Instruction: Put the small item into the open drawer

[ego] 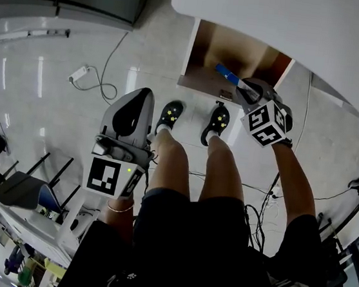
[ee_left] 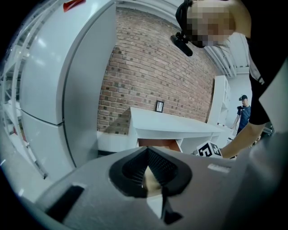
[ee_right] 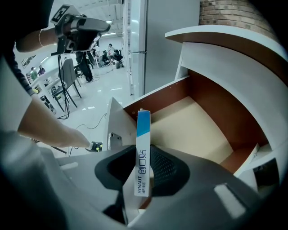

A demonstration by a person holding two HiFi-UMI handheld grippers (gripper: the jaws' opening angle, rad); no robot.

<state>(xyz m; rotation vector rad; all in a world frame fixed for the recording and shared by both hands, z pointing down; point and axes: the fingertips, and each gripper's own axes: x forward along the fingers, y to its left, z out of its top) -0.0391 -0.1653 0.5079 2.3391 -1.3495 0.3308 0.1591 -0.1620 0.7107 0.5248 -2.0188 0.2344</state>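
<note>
— Where's the small box [ee_right: 143,134] at this moment?

— Clamped in the right gripper [ee_right: 143,167]. Its two black pads press on the flat sides of the box, so the jaws stand only as far apart as the box is thick. The blue end sticks out past the tips, and the white end with the print sits down between the pads.

— And the drawer [ego: 233,52]?

— It is pulled out from under the white tabletop [ego: 298,24], with brown walls and a pale bottom. In the head view the box hangs over the front part of the opening, with the blue end pointing inward. It is held over the drawer and does not lie in it. In the right gripper view the bare drawer bottom lies just beyond the box.

— What about the left gripper [ee_left: 147,157]?

— It is well apart from the drawer, on the person's other side over the glossy floor [ego: 54,105]. Its pads meet at the tips with nothing gripped (only a pale sliver of background shows through the small gap behind them). It looks toward the tabletop and a brick wall [ee_left: 153,67].

— Anything else nearby?

— The person's black shoes [ego: 170,116] stand on the floor just before the drawer front.
</note>
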